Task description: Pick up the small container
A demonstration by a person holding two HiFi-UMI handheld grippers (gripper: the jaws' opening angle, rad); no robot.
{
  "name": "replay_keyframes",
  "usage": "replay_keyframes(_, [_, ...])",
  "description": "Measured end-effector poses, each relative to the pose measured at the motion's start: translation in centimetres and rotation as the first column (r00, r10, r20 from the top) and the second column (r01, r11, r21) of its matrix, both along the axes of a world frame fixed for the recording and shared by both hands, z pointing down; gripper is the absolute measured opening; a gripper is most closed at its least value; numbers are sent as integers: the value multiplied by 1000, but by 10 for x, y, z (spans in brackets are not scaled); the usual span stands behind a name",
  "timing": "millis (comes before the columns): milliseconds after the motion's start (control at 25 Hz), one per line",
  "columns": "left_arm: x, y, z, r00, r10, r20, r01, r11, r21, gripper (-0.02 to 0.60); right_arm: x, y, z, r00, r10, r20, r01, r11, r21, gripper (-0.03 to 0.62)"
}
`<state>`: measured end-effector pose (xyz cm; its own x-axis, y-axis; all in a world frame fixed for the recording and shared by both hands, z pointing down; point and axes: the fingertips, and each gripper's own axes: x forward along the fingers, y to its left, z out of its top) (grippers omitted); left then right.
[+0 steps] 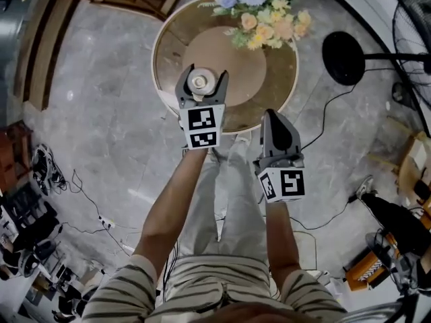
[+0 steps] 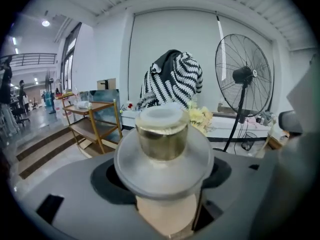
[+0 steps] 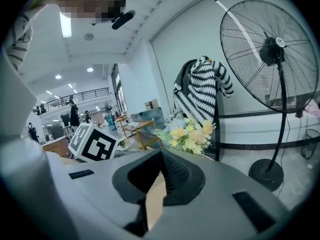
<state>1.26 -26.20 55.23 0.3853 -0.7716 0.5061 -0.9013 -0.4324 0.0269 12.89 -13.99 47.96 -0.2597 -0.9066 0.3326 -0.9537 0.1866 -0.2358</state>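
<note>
The small container [image 1: 201, 82], a clear lidded jar with a gold band, sits between the jaws of my left gripper [image 1: 201, 79], which is shut on it above the round table [image 1: 269, 93]. In the left gripper view the container [image 2: 162, 134] fills the middle, upright, with the left gripper [image 2: 164, 178] closed round its lower part. My right gripper [image 1: 273, 116] hangs to the right, near the table's front edge, with its jaws together and nothing in them. In the right gripper view the right gripper [image 3: 162, 176] shows only a thin slit between its jaws.
A bouquet of flowers [image 1: 266, 19] stands at the table's far side. A big standing fan [image 3: 265, 49] has its round base [image 1: 343, 58] on the floor to the right. Wooden shelves [image 2: 95, 119] stand to the left. A striped garment [image 2: 172, 79] hangs behind the table.
</note>
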Motion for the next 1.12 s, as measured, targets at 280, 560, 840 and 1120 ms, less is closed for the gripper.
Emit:
replay_keyframes(280, [-19,21,-66,1000,7,-9,-7,1000,11,330,-22,5,-57,1000,-14,10,14,1000,21,9])
replay_keyframes(560, [-33,40,-145,1000,-11,-26,12,999,34,331,-29,8,-119,1000,-18,13,18,999,47,11])
replay_keyframes(840, [-49,64,-213,999,-3,-46,6,998,55,330,-39,17,-185,998,-56,6,56,994,98,11])
replay_keyframes(1120, [-56,82,-280,998,23,-65,-15,993,118,331,-47,31,-239,997,-70,21,67,990,121,10])
